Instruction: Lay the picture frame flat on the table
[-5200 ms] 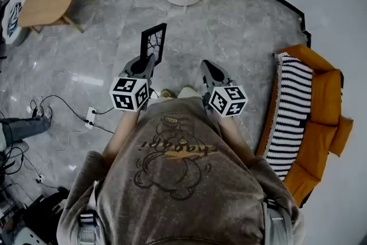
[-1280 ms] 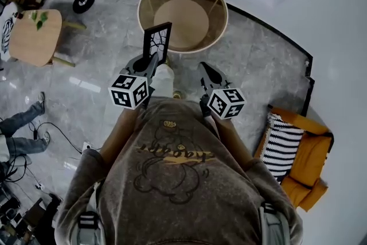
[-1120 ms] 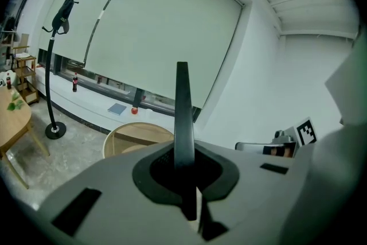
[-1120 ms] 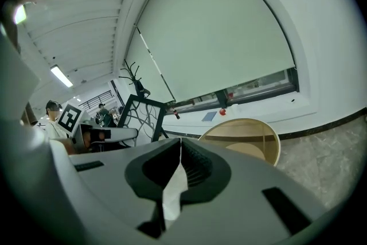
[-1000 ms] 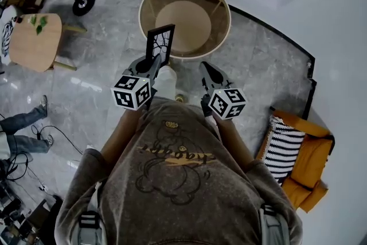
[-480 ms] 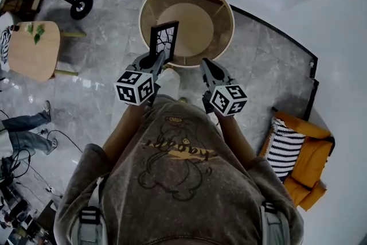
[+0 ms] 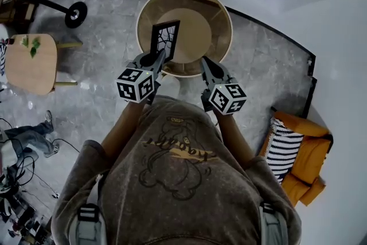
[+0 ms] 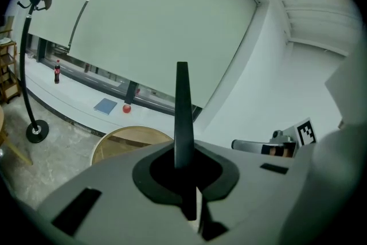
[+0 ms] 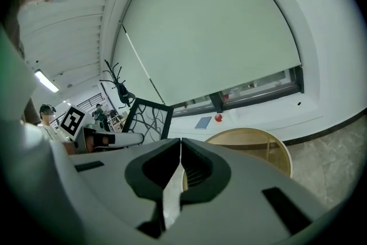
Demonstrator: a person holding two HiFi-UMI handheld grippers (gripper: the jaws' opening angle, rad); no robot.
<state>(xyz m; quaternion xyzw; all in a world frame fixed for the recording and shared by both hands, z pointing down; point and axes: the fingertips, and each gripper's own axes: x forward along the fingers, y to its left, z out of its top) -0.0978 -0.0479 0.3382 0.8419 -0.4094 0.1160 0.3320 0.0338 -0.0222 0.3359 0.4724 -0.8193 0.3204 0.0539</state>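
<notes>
A black picture frame (image 7: 165, 40) with a branch pattern stands upright in my left gripper (image 7: 159, 55), which is shut on its lower edge. It hangs over the near part of a round wooden table (image 7: 225, 15) with a raised rim. In the left gripper view the picture frame (image 8: 182, 117) shows edge-on, clamped between the jaws of the left gripper (image 8: 184, 172), with the table (image 8: 129, 137) below and ahead. My right gripper (image 7: 205, 61) is shut on nothing, just right of the frame. In the right gripper view the right gripper (image 9: 180, 149) has its jaws together, and the frame (image 9: 148, 117) is at its left.
An orange sofa (image 7: 312, 166) with a striped cushion (image 7: 282, 152) sits at the right. A small wooden side table (image 7: 31, 63) and a wheeled stand (image 7: 74, 14) are at the left. A person's legs (image 7: 28, 137) and cables lie at the lower left.
The person has walked up to the round table, so the frame and both grippers now hang over its near edge. The left gripper's hold on the frame is the same.
</notes>
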